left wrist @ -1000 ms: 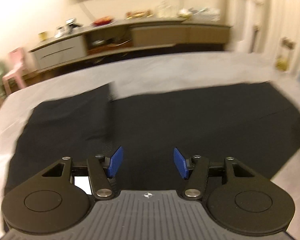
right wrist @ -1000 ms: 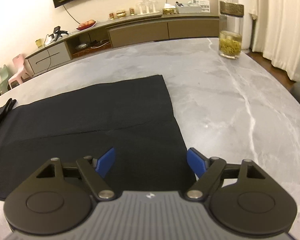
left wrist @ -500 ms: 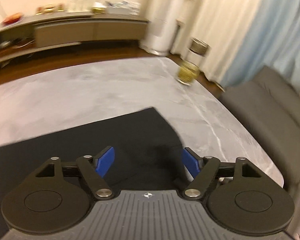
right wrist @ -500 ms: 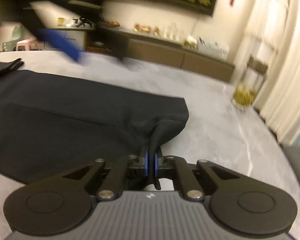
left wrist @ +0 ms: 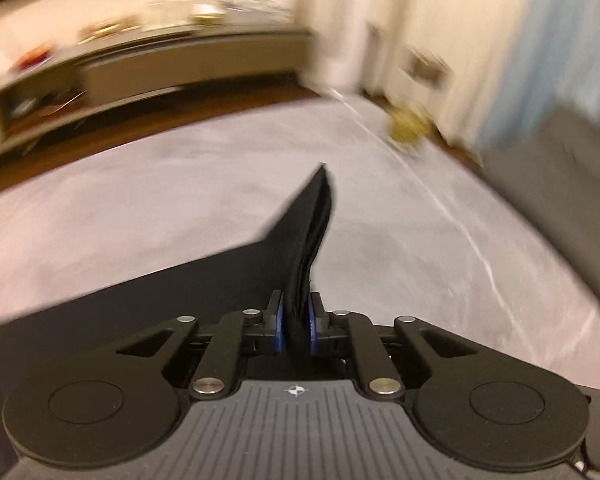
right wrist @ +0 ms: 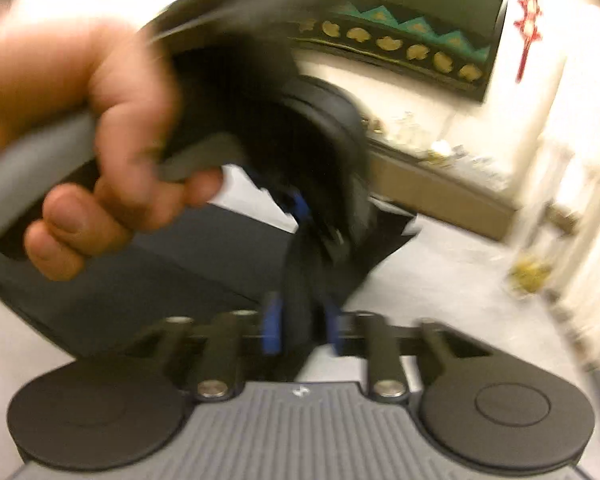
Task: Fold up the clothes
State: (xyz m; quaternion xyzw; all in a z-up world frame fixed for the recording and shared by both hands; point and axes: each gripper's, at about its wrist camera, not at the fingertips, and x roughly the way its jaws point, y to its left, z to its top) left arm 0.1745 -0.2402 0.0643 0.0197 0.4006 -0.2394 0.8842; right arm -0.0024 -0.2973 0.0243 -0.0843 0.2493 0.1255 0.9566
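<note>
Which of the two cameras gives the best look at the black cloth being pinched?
The left wrist view: the black cloth rises sharply from between the closing left gripper. The right wrist view is blurred; there a hand hides much of it, with cloth between the opening right gripper.

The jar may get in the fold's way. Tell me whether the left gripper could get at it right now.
Probably not yet. The left gripper has its jaws closing on a corner of the black garment, so it is busy. The jar stands far across the table, though nothing lies between.
</note>
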